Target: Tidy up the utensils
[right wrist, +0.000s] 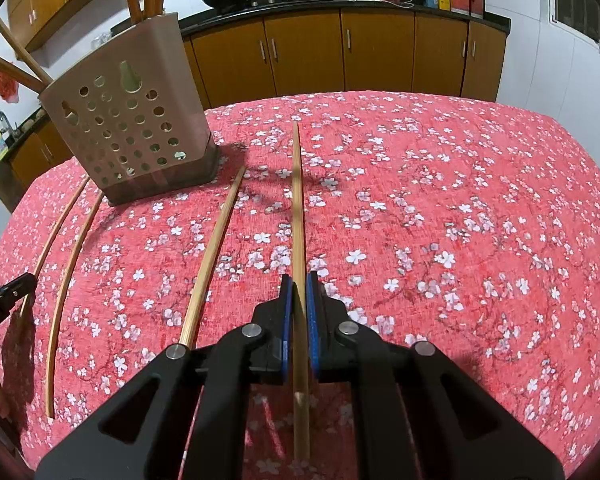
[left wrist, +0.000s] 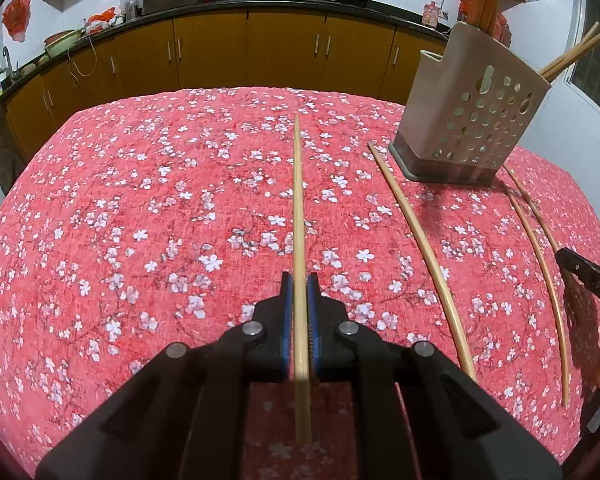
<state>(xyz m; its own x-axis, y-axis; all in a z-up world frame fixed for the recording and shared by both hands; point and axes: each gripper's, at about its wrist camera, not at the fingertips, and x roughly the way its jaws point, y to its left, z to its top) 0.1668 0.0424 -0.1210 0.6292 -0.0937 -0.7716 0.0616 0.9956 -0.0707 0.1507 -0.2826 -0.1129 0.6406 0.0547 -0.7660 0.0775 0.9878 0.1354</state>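
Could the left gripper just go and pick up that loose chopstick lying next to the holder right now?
Probably not yet. The left gripper is already shut on a chopstick, so its jaws are occupied, though the cloth between it and the loose chopstick looks unobstructed.

Red tablecloth (left wrist: pixel 160 200) with white blossoms; beige perforated holder (left wrist: pixel 472 120).

Table (left wrist: pixel 140 200): carries every item named below.
Utensil holder (left wrist: pixel 468 120): stands upright at the far side of the table, between the two hand-held grippers; chopsticks stand in it.
Left hand-held gripper (left wrist: pixel 300 280): near edge, left of the holder, a chopstick (left wrist: pixel 298 200) clamped between its pads and pointing far.
Right hand-held gripper (right wrist: pixel 299 280): near edge, right of the holder, clamped on a second chopstick (right wrist: pixel 297 200).
Loose chopsticks (left wrist: pixel 420 240): three lie on the table between the grippers, near side of the holder.
Kitchen counter (right wrist: pixel 380 4): behind the table, woks on it.
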